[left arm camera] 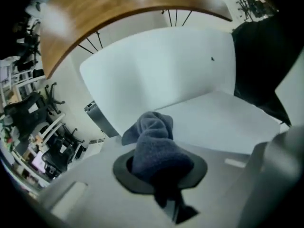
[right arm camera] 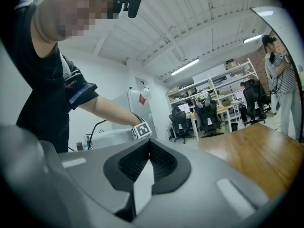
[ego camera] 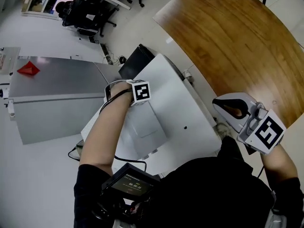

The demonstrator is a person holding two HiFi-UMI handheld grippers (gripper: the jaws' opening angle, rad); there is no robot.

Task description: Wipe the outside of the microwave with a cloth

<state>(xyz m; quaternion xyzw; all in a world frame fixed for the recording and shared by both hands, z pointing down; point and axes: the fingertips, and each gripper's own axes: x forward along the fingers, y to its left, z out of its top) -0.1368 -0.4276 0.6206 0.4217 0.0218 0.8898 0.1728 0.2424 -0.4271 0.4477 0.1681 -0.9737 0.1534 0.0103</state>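
Observation:
The white microwave [ego camera: 175,113] stands in the middle of the head view, seen from above. My left gripper [ego camera: 113,92] reaches over its far left side, mostly hidden behind my forearm and its marker cube [ego camera: 140,91]. In the left gripper view that gripper [left arm camera: 157,167] is shut on a bunched grey-blue cloth [left arm camera: 154,144], whose tip lies by the microwave's white casing [left arm camera: 180,75], near the edge where two panels meet. My right gripper [ego camera: 233,109] hangs to the right of the microwave, over the wooden table's edge. Its jaws [right arm camera: 149,145] are shut with nothing between them.
A curved wooden table [ego camera: 237,37] fills the upper right. A grey metal cabinet [ego camera: 57,94] with a red paper shape [ego camera: 28,69] on it stands left of the microwave. Office chairs [ego camera: 85,13] stand further back. A person [right arm camera: 280,75] stands beyond the table.

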